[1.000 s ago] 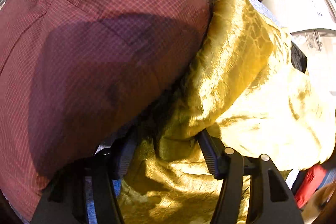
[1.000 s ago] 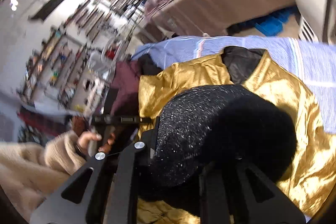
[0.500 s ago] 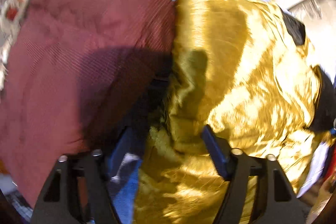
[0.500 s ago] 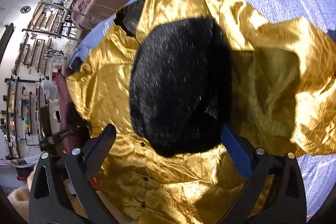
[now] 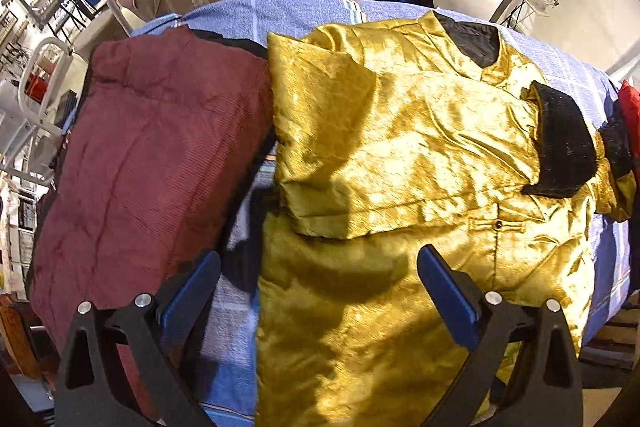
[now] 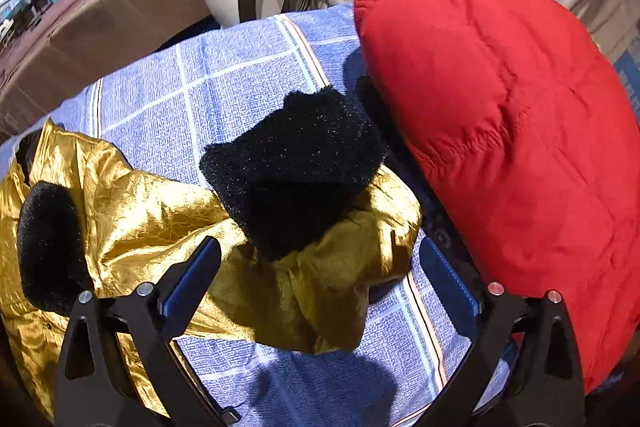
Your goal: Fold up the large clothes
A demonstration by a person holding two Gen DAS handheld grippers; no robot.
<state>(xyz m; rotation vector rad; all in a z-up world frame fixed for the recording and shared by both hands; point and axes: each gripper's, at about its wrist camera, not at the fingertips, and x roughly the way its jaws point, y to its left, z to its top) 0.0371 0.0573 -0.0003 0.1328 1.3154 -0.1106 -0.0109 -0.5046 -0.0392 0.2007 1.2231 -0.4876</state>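
Fingers of both grippers — left (image 5: 318, 289), right (image 6: 320, 277) — gaped empty; we judged the right sleeve (image 6: 304, 227) wanted folding across the jacket (image 5: 400, 147) next.

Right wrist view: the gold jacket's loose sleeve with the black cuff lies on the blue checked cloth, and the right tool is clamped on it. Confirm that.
Not clamped. In the right wrist view the right tool stands open, its blue pads either side of the gold jacket sleeve. The black cuff does lie on the blue checked cloth.
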